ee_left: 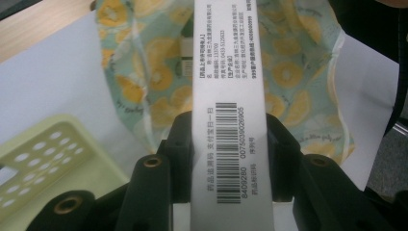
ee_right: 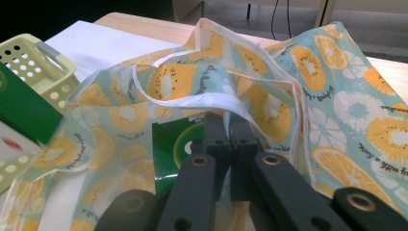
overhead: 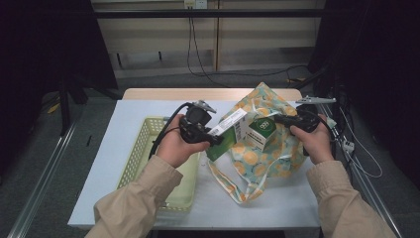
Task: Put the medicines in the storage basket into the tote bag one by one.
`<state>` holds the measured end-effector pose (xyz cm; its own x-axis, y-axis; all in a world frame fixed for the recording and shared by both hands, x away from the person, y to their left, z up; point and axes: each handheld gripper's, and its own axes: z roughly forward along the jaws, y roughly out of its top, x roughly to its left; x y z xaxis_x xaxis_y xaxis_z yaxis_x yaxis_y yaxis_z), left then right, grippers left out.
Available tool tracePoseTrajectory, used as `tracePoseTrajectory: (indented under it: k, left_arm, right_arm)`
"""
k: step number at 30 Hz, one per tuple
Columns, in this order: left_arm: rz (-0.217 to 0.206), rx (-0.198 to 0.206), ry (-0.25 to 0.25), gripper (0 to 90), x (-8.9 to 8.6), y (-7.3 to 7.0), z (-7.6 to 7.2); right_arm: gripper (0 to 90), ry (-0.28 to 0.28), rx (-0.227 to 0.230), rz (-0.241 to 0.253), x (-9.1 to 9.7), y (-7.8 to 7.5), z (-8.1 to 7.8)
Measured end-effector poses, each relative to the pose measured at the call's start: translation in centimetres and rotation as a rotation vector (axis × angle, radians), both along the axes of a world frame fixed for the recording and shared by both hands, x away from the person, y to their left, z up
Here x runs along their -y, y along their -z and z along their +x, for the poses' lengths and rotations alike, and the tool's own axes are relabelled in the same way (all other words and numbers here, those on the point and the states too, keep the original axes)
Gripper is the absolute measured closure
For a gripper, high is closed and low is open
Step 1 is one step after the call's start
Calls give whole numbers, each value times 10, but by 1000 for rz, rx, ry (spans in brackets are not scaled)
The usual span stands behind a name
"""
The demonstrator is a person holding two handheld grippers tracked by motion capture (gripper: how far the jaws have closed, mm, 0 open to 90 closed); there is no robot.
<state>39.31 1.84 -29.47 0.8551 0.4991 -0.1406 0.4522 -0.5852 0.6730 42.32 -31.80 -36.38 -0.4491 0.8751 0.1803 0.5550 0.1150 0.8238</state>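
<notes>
Green-and-white cardboard medicine box is being gripped lengthwise by the left gripper at the citrus-print fabric bag, whose rim the right gripper is pinching tight, apparently holding the mouth open; pale yellow perforated basket is lying alongside.

The table is evenly lit against dark surroundings; blur, perhaps from motion, is seen at the green box.

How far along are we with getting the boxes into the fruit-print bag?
Done: one green box sits in the bag mouth. In hand: the left gripper clamps a white-and-green box beside the opening, which the right gripper pinches. Left: drop it in. The basket looks empty.
</notes>
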Motion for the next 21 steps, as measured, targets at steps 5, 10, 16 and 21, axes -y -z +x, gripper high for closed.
tracePoseTrajectory:
  k: [5,10,16,21]
  left_arm:
    - [5,-17,49,626,25,12,-1]
    - [37,-38,97,626,48,28,0]
    - [54,-60,125,625,68,45,2]
    - [77,-57,152,626,86,54,2]
  right_arm:
    - [897,-4,5,5,0,-1,0]
    - [897,-9,6,6,-2,-2,0]
    - [897,-6,12,6,-1,-6,0]
    - [898,-4,15,6,-1,-9,0]
